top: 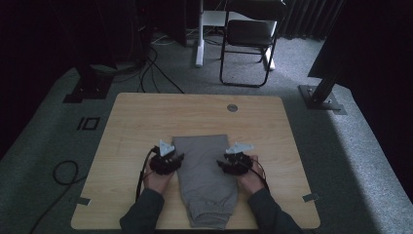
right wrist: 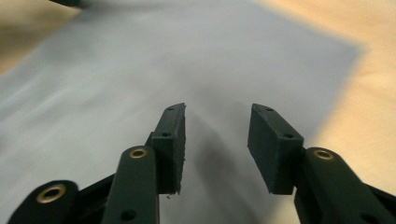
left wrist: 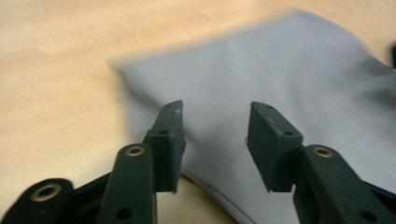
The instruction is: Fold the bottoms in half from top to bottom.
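You've got the grey folded trousers (top: 204, 180) lying flat down the middle of the wooden table (top: 136, 122), cuffed end toward your near edge, folded end toward the table's centre. Your left gripper (top: 168, 158) sits at the cloth's left edge, your right gripper (top: 234, 161) at its right edge, one on each side of the upper half. In the left gripper view, the jaws stand apart with nothing between them, the trousers' edge just beyond. In the right gripper view, same story: jaws parted, empty, hovering over the grey fabric (right wrist: 187, 60), pads clear of it.
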`<state>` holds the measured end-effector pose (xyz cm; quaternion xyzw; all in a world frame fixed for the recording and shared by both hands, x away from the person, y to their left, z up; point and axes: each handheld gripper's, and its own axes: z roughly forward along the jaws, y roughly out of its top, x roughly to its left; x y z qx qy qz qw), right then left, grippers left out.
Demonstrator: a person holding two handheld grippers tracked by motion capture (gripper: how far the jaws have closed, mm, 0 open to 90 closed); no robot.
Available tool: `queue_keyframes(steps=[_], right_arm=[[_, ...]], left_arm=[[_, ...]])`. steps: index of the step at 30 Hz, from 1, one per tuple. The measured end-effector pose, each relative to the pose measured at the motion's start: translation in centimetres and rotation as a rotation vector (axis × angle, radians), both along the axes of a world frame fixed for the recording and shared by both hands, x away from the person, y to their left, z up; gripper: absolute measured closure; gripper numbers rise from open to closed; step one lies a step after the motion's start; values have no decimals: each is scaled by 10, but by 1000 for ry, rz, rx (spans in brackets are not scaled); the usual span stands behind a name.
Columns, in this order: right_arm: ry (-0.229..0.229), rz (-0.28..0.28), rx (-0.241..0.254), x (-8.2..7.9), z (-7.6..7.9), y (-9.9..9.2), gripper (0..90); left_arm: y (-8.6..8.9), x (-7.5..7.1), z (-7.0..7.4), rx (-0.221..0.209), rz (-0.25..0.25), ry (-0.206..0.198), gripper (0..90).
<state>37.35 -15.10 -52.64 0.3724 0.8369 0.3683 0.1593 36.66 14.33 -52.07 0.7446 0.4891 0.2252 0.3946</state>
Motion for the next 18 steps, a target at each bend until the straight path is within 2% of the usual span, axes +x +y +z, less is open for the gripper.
queue_keyframes(steps=[1, 3, 4, 5, 6, 7, 8, 9, 11, 13, 14, 15, 16, 17, 18], right_arm=[[-10, -22, 0, 12, 1, -1, 539], [3, -79, 15, 35, 2, -2, 531], [11, -101, 17, 47, 2, -2, 529], [11, -101, 17, 47, 2, -2, 529], [20, -123, 19, 57, 1, -1, 529], [20, -123, 19, 57, 1, -1, 527], [36, -156, 14, 75, -3, 0, 528], [42, -168, 9, 81, -5, 1, 527], [61, -174, 21, 90, -9, 2, 522], [66, -178, 23, 94, -11, 2, 522], [85, -182, 16, 100, -14, 4, 524], [85, -182, 16, 100, -14, 4, 524], [93, -174, 9, 102, -17, 5, 534], [93, -174, 9, 102, -17, 5, 534], [95, -162, 5, 102, -19, 6, 533]], left_arm=[[0, 0, 0, 0, 0, 0, 551], [5, 20, 3, -1, 41, 8, 532], [8, 40, 1, -36, 48, 48, 509], [8, 40, 1, -36, 48, 48, 500], [8, 40, 1, -36, 48, 48, 500], [7, 55, -6, -33, 57, 86, 500], [7, 61, -10, -32, 53, 112, 467], [6, 66, -15, -33, 52, 136, 453], [4, 72, -23, -28, 56, 175, 433], [3, 74, -27, -36, 56, 188, 426], [1, 73, -28, -38, 56, 176, 424], [1, 73, -28, -38, 56, 176, 424], [-1, 73, -28, -9, 51, 169, 429], [-1, 73, -28, -9, 51, 169, 437], [-3, 73, -28, 12, 48, 168, 437]])
